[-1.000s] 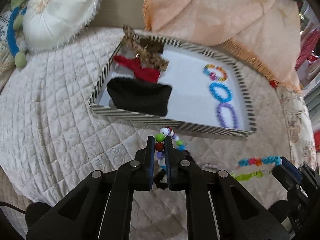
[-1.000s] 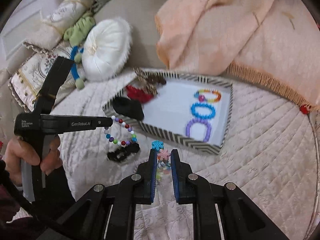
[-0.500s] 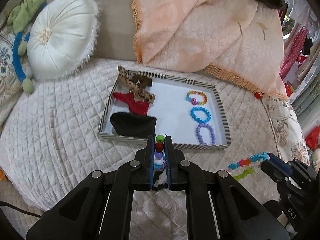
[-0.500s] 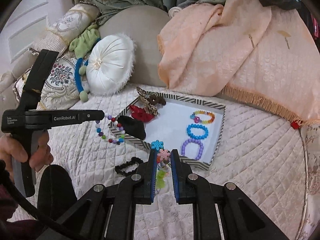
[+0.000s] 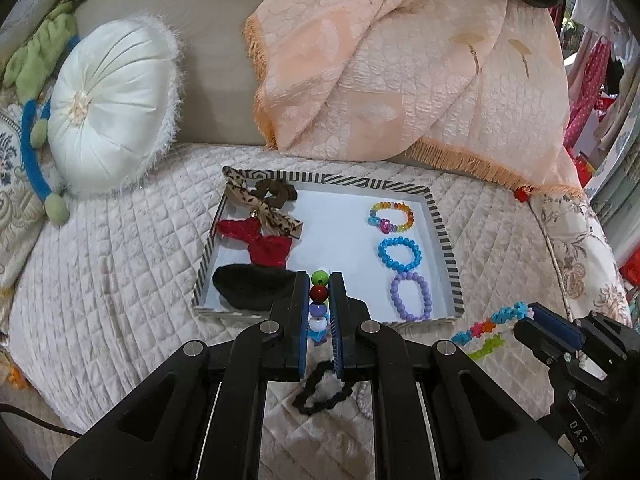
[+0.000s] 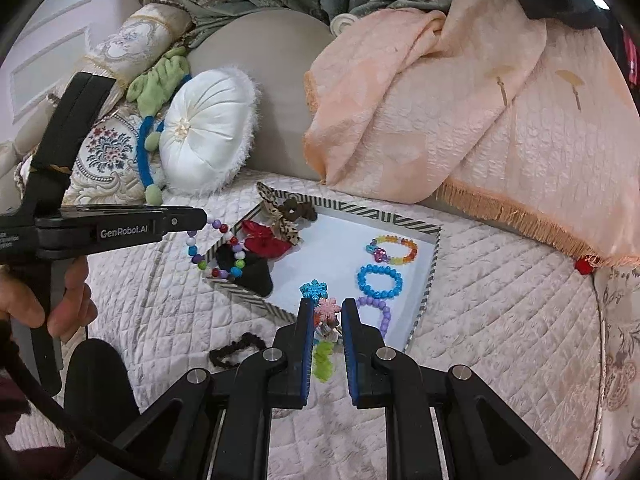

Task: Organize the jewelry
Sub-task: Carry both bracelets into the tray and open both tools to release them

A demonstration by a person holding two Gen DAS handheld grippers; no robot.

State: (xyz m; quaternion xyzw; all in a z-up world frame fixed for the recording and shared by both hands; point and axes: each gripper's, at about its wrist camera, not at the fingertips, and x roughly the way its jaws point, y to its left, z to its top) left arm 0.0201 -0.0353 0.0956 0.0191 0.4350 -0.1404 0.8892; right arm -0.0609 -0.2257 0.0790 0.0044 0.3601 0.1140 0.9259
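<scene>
Both grippers have risen; our left gripper [image 5: 319, 312] clamps the beaded bracelet [image 6: 216, 248], right gripper [image 6: 327, 320] the snowflake strand [image 6: 320, 300]. We should lower each flat beside the lower-right purple bracelet [image 5: 412, 296].

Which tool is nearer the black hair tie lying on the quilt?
Left. The left tool hangs right over the hair tie; the right tool is off to its side, nearer the tray.

Striped-rim white tray [image 5: 447, 248] on quilt holds 3 bead bracelets in a row: rainbow [image 5: 391, 217], blue [image 5: 399, 254], purple [image 5: 412, 296]. Multicolour round-bead bracelet [image 6: 218, 250] & snowflake-bead bracelet [image 6: 322, 308] hang clamped, above quilt.
</scene>
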